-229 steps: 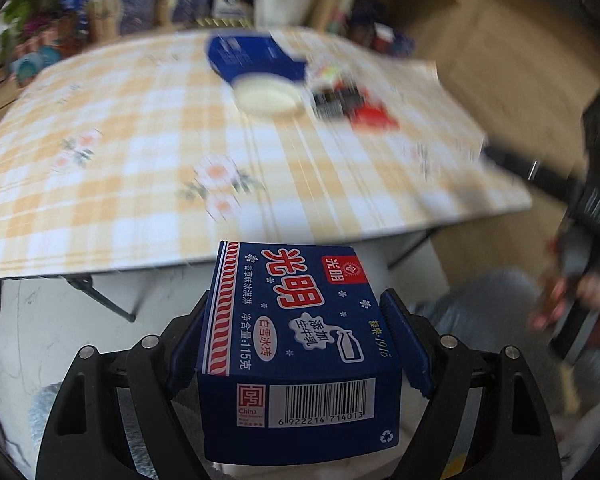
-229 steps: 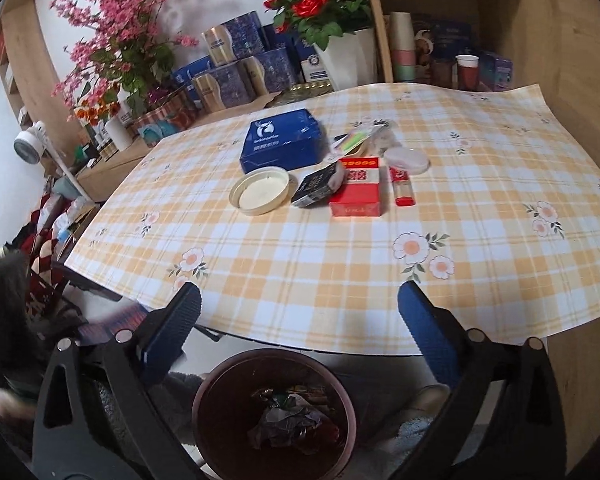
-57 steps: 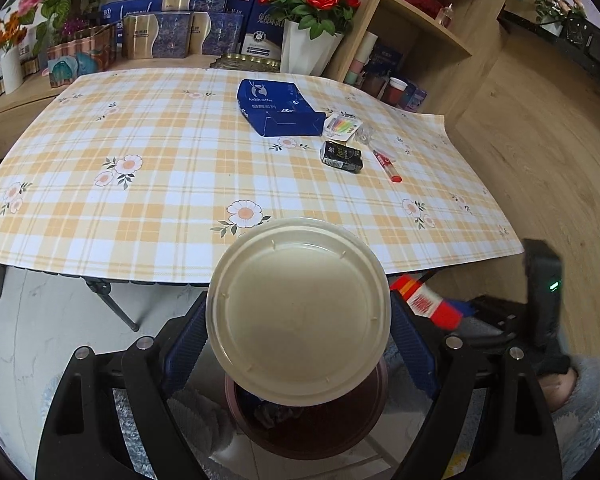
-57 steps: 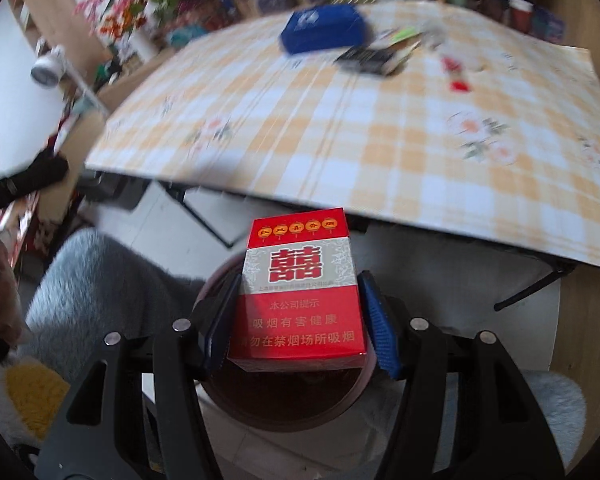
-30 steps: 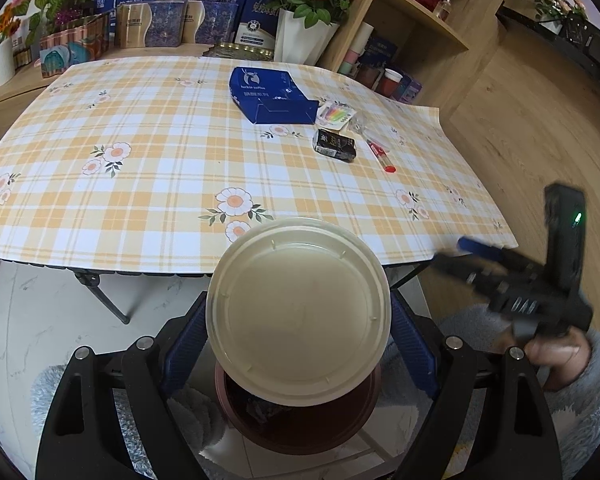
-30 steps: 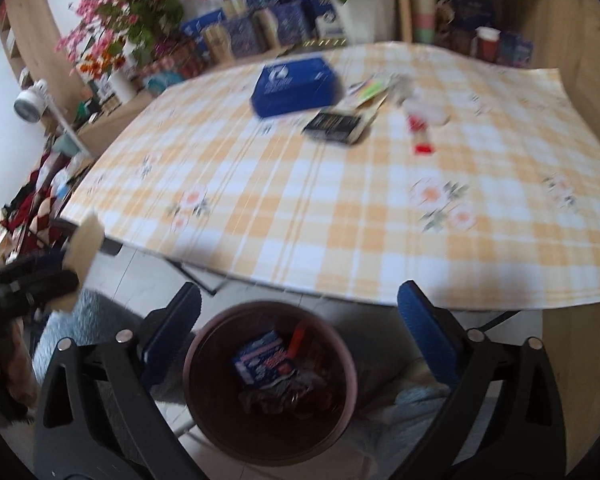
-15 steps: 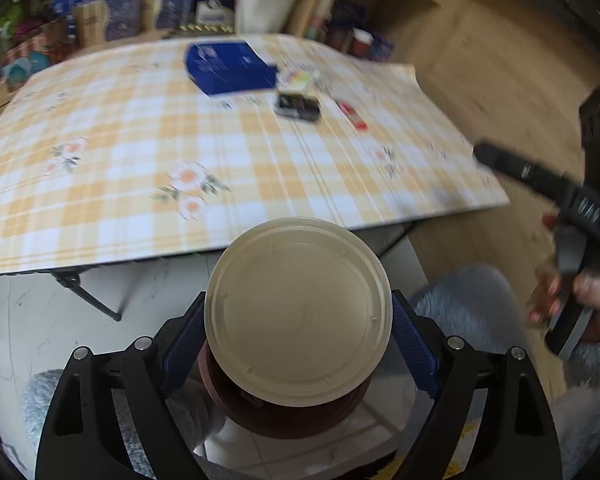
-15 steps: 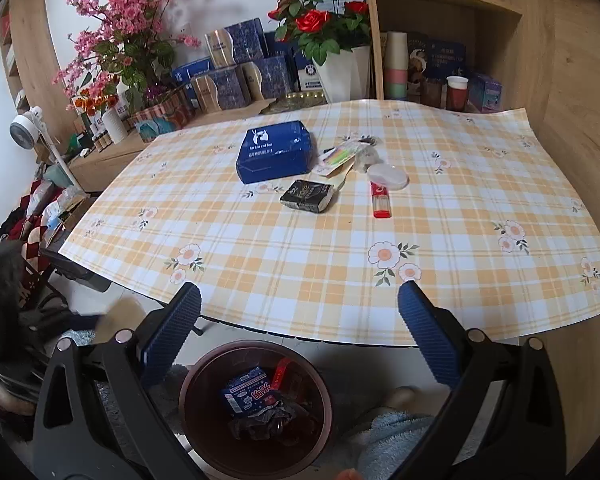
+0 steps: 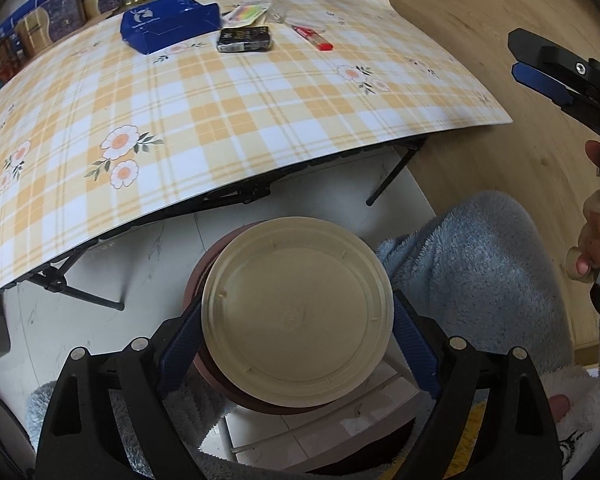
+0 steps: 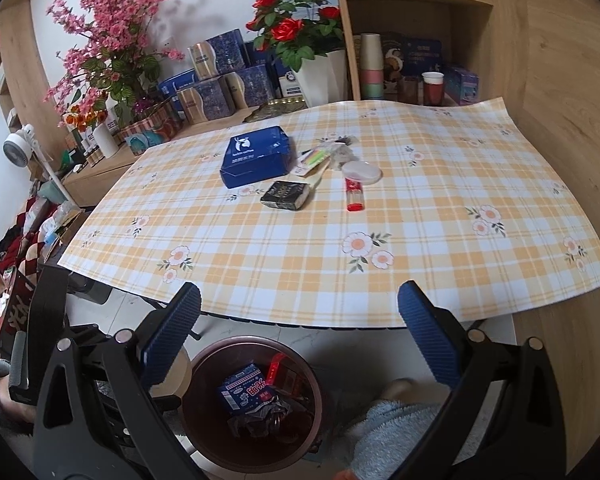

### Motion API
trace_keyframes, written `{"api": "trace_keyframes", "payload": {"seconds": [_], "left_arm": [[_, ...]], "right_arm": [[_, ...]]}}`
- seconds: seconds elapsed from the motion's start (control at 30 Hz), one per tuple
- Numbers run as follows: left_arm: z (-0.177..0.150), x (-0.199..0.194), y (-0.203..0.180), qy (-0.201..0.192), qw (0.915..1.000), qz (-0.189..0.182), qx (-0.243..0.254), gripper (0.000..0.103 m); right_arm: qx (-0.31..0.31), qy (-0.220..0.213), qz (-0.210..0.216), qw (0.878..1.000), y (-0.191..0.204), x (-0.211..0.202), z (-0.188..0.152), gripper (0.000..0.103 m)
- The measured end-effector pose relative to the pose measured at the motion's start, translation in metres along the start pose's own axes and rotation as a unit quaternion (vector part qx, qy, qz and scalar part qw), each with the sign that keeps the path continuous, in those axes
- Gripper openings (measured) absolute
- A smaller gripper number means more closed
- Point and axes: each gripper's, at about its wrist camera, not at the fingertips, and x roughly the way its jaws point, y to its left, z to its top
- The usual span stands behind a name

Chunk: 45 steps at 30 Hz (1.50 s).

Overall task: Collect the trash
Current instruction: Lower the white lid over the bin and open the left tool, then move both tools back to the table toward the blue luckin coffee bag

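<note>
My left gripper (image 9: 296,320) is shut on a round cream plastic lid (image 9: 296,312), its blue pads (image 9: 180,332) pressing on the rim from both sides. The lid hangs right over the brown trash bin (image 9: 198,272), hiding most of its mouth. In the right wrist view the bin (image 10: 260,448) holds a blue carton (image 10: 240,390), a red pack (image 10: 276,368) and dark wrappers. My right gripper (image 10: 300,304) is open and empty above the bin, by the table's front edge. On the table lie a black packet (image 10: 286,194), a red lighter (image 10: 354,196) and a clear lid (image 10: 362,172).
The checked tablecloth (image 10: 420,240) also carries a blue box (image 10: 256,156) and a colourful wrapper (image 10: 316,158). Flowers, boxes and cups fill the shelves behind. A person's fluffy blue sleeve (image 9: 472,264) is right of the bin. Folding table legs (image 9: 392,176) stand nearby.
The left gripper has sunk and tipped downward with the lid, now closer over the bin. The right gripper let the red pack go into the bin, then rose, open.
</note>
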Motion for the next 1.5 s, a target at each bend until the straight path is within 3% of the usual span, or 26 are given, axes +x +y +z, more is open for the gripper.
{"api": "trace_keyframes", "payload": {"seconds": [0.13,0.37,0.6,0.73,1.07,1.3,1.5], "left_arm": [[0.0,0.001,-0.004,-0.002,1.0,0.007,0.006,0.091],[-0.007,-0.013,0.002,-0.039,0.999,0.013,-0.015,0.094],[-0.019,-0.032,0.027,-0.088,0.9912,0.036,-0.092,0.094],[-0.022,-0.03,0.042,-0.085,0.9876,0.033,-0.128,0.094],[-0.025,-0.025,0.049,-0.079,0.9857,0.023,-0.147,0.094],[-0.026,-0.031,0.069,-0.099,0.977,0.01,-0.189,0.094],[-0.018,-0.031,0.087,-0.104,0.9721,-0.014,-0.21,0.094]], "right_arm": [[0.013,0.005,-0.002,1.0,-0.007,0.001,-0.003,0.097],[0.01,0.014,0.001,1.0,-0.002,0.006,-0.006,0.097],[0.007,0.026,0.002,1.0,0.004,0.013,-0.01,0.097],[0.003,0.034,0.003,0.999,0.008,0.018,-0.014,0.097],[0.001,0.053,0.001,0.999,0.01,0.03,-0.021,0.097],[-0.02,0.065,0.0,0.998,0.01,0.043,-0.022,0.097],[-0.05,0.05,-0.013,0.997,0.013,0.06,-0.004,0.076]]}}
